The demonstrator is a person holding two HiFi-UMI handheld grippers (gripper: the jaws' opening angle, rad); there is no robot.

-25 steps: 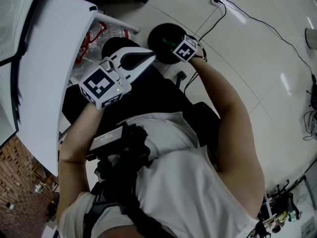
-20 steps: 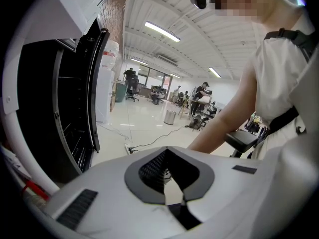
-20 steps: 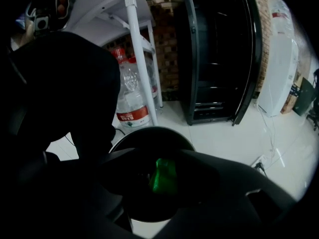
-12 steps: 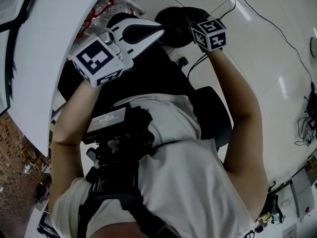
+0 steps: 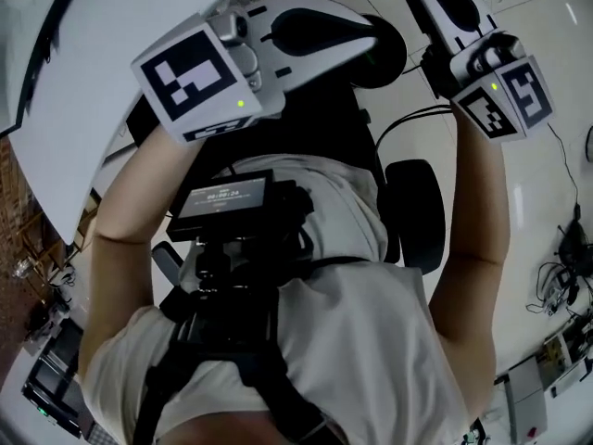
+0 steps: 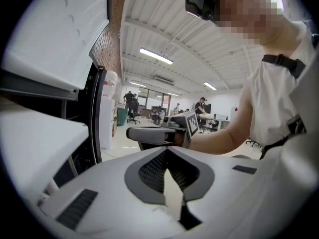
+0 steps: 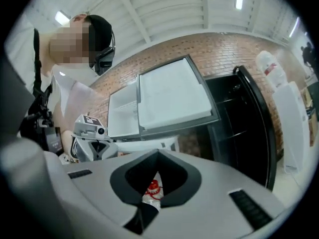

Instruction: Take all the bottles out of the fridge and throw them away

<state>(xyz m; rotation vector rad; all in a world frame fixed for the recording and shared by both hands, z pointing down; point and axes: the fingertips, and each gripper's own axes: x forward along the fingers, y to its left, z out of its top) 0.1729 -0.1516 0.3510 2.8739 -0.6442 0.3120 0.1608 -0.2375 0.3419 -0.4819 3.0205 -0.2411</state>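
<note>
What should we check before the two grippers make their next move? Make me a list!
1. Is the left gripper empty? Ok: its jaws are together with nothing between them.
2. Is the right gripper empty? Ok: its jaws are together. The red and clear bit seen through their gap lies beyond them.
3. Is the white fridge door open? Ok.
4. Are any plastic bottles left inside? Cannot tell: no shelf shows clearly.
5. Is the round black bin free to drop into? Cannot tell: the left gripper hides most of it.
</note>
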